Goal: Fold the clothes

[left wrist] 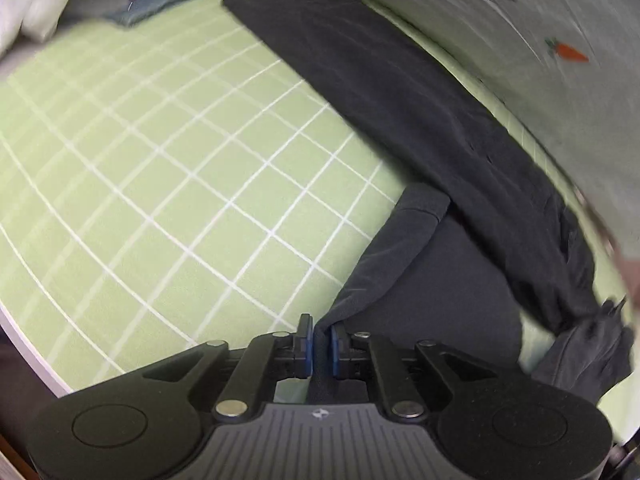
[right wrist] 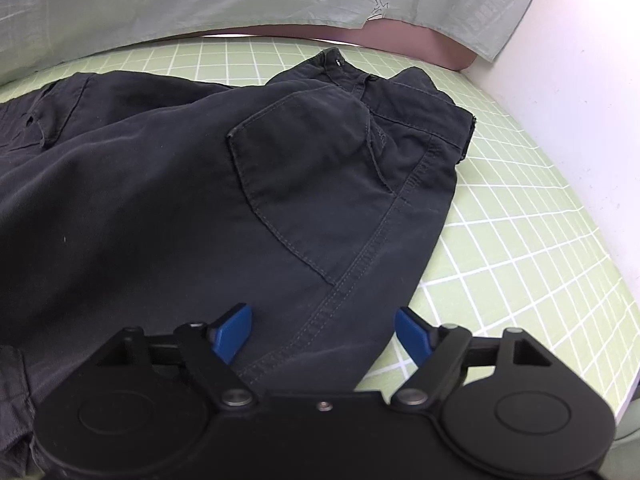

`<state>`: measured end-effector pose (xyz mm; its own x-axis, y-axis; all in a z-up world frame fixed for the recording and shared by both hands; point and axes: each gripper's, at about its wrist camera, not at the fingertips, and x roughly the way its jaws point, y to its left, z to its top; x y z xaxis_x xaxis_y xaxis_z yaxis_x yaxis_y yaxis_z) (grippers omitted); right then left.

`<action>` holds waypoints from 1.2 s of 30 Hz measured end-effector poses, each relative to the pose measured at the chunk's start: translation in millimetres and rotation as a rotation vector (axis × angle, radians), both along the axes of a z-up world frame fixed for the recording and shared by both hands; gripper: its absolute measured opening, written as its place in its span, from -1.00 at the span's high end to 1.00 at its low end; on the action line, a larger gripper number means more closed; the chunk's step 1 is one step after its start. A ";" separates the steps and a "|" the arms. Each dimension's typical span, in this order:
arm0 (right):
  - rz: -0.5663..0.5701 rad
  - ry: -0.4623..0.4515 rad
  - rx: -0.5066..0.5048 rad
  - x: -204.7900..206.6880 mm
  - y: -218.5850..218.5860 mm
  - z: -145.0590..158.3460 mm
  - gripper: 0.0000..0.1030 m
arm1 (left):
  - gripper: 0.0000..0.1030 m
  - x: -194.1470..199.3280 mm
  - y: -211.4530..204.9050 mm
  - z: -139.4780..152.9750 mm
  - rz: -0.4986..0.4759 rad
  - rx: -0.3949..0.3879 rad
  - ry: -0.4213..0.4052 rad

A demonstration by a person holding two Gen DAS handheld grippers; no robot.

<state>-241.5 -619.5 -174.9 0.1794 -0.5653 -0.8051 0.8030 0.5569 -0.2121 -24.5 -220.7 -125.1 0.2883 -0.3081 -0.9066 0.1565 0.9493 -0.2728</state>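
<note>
While left gripper [left wrist: 321, 344] pinches dark charcoal fabric trousers [left wrist: 400, 128], right gripper [right wrist: 323, 334] hovers with blue pads spread apart.
Trousers lie on green white-gridded mat [left wrist: 168, 168]; left tool sits low, lifting a fold off mat; right tool points along waistband pocket [right wrist: 304, 176], beside pale carrot-print cloth [right wrist: 200, 4].
</note>
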 end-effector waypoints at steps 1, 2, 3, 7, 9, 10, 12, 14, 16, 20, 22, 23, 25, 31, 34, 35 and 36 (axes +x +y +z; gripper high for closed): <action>0.006 -0.002 0.003 -1.0 -0.9 0.3 -0.54 | 0.60 -0.5 1.0 3.9 -0.011 0.010 -0.018; 0.011 -0.005 0.006 -1.3 -1.1 1.1 -0.54 | 0.53 1.0 4.5 7.0 -0.019 0.003 -0.029; 0.013 -0.008 0.009 -1.7 -1.4 1.5 -0.55 | 0.48 2.8 7.9 9.4 -0.028 -0.005 -0.038; 0.008 -0.026 0.013 -3.6 -1.5 1.0 -0.64 | -0.01 15.5 12.6 10.1 -0.091 -0.017 -0.088; -0.006 -0.040 0.019 -5.8 -1.1 0.2 -0.66 | -0.13 25.7 4.6 6.9 -0.156 -0.002 -0.079; -0.014 -0.046 0.022 -6.4 -0.9 -0.3 -0.67 | -0.22 30.7 -0.8 4.4 -0.192 0.003 -0.067; -0.029 -0.052 0.024 -7.1 -0.2 -0.7 -0.68 | -0.30 38.3 -13.6 -5.4 -0.263 0.004 -0.044; -0.039 -0.053 0.020 -7.5 0.9 -1.1 -0.69 | -0.30 43.3 -25.5 -15.1 -0.314 0.012 -0.027; -0.047 -0.049 0.015 -7.5 2.4 -1.2 -0.71 | -0.30 43.1 -31.5 -22.4 -0.338 -0.005 -0.001; -0.055 -0.032 0.005 -5.4 5.2 -0.7 -0.72 | 0.60 42.7 -43.4 -36.9 -0.385 -0.041 0.052; -0.057 -0.023 -0.002 -4.3 6.9 -0.3 -0.72 | 0.75 40.8 -43.0 -39.3 -0.383 -0.055 0.062; -0.056 -0.019 -0.006 -3.8 7.7 0.1 -0.72 | 0.80 39.4 -39.4 -38.1 -0.368 -0.064 0.062; -0.058 -0.013 -0.014 -3.4 8.8 0.3 -0.73 | 0.85 38.1 -21.4 -29.5 -0.292 -0.110 0.083; -0.057 -0.010 -0.018 -4.7 8.9 0.5 -0.73 | 0.92 28.1 52.9 9.3 -0.054 -0.303 0.114; -0.048 -0.010 -0.024 -6.1 9.3 0.7 -0.73 | 0.91 17.7 61.7 0.1 -0.013 -0.192 0.104; -0.049 -0.012 -0.023 -6.7 9.2 1.0 -0.73 | 0.95 14.6 60.7 -6.2 -0.005 -0.129 0.099; -0.048 -0.013 -0.022 -7.1 9.1 1.2 -0.73 | 0.95 11.5 59.5 -11.2 0.001 -0.068 0.089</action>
<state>-248.6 -610.4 -173.7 0.1620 -0.5911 -0.7901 0.8318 0.5126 -0.2130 -13.0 -161.3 -136.3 0.2079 -0.3694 -0.9057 0.1282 0.9283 -0.3492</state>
